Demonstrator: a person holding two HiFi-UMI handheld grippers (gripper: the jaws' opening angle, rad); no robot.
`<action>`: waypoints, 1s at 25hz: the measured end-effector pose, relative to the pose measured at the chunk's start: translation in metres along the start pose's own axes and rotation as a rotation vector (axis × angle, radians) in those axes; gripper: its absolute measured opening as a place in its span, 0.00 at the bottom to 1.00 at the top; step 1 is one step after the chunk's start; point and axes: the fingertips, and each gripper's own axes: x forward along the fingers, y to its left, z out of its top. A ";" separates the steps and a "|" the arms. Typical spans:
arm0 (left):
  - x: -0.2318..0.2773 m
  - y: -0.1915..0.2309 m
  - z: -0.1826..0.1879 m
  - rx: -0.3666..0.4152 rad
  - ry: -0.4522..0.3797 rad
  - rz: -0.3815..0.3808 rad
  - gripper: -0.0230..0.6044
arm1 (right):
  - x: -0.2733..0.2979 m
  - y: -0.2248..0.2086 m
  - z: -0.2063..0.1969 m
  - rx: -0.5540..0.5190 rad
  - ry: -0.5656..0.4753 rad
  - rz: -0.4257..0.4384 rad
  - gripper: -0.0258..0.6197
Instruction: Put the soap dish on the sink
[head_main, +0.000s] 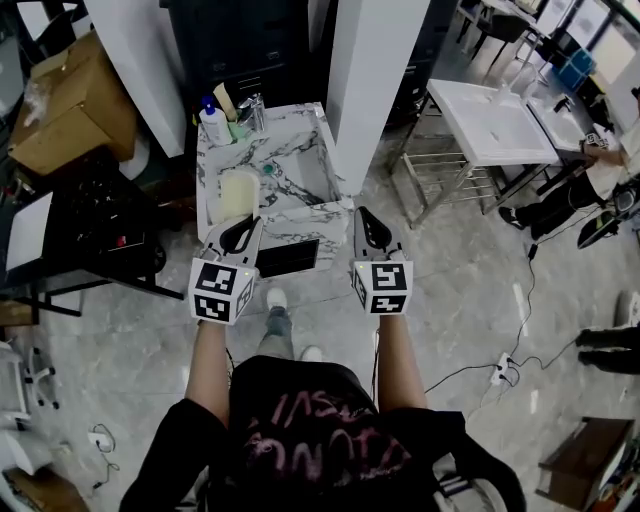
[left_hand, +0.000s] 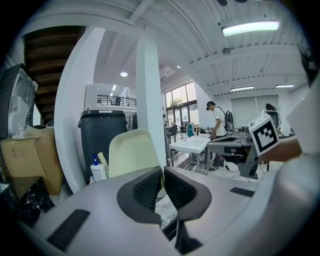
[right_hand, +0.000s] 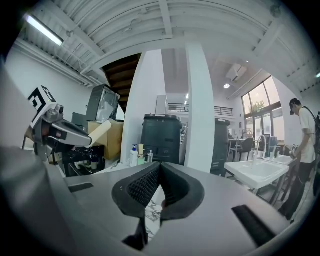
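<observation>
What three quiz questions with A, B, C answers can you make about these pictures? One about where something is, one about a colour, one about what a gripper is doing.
1. Where does the pump bottle stand?
A. on the floor
B. at the back of the marble sink
C. on a chair

2. What colour is the soap dish?
A. pale yellow
B. red
C. black

3. What are the left gripper's jaws doing?
A. standing wide apart
B. closed on a sponge
C. closed on the soap dish

Answers:
1 B, the head view shows the bottle on the sink's far edge.
2 A, the dish looks creamy yellow in every view.
3 C, the left gripper view shows the dish standing up from between the closed jaws.
</observation>
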 end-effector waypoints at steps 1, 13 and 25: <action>0.006 0.002 0.001 0.000 -0.001 -0.003 0.09 | 0.006 -0.002 0.001 -0.003 -0.001 -0.001 0.06; 0.102 0.056 -0.002 0.009 0.043 -0.064 0.09 | 0.107 -0.024 0.005 -0.016 0.021 -0.025 0.06; 0.189 0.128 0.013 0.009 0.043 -0.148 0.09 | 0.215 -0.046 0.028 0.028 0.023 -0.088 0.06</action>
